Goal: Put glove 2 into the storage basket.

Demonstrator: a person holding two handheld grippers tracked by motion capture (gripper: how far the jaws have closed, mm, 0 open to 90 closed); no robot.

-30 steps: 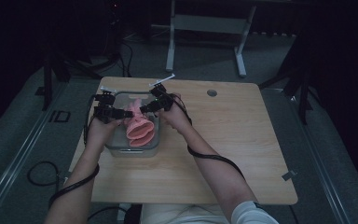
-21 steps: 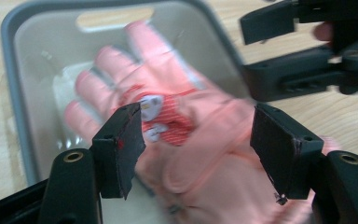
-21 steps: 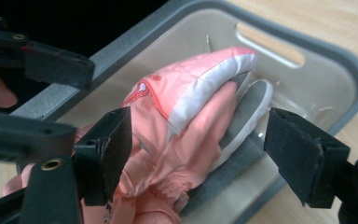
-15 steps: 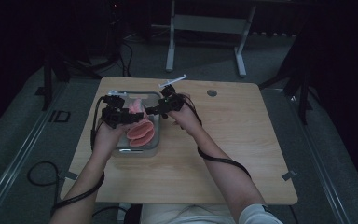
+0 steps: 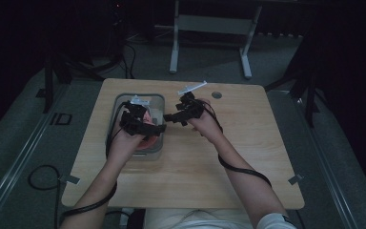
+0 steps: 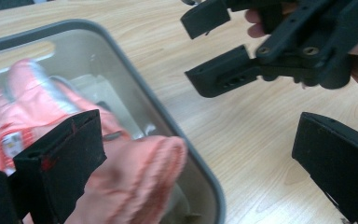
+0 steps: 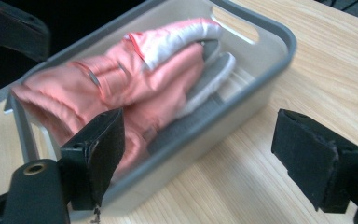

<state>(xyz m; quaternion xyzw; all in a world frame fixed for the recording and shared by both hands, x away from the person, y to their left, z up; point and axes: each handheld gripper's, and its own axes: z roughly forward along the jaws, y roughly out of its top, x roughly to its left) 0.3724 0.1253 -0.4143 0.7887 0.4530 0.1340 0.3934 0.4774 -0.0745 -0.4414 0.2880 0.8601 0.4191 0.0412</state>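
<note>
A pink glove with grey-white palm patches (image 7: 135, 79) lies in a clear bin with a grey rim (image 7: 261, 65) on the left half of the wooden table (image 5: 248, 157). My left gripper (image 5: 159, 128) hovers over the bin's right rim (image 6: 168, 126), jaws wide and just opened further. The glove (image 6: 135, 177) sits below its left jaw, not pinched. My right gripper (image 5: 167, 117) is just right of the bin (image 5: 140, 95), facing the left one. Its jaws have also just been opening and nothing is between them (image 7: 207, 156). Its two jaws (image 6: 200, 49) show in the left gripper view.
A small white strip (image 5: 192, 88) and a round grey grommet (image 5: 217, 95) lie near the table's far edge. Black cables trail from both grippers along the forearms. A metal stand frame stands on the floor beyond the table.
Both grippers have come up off the glove and shifted right and farther away. Both pairs of jaws have spread. The glove now lies loose in the bin.
</note>
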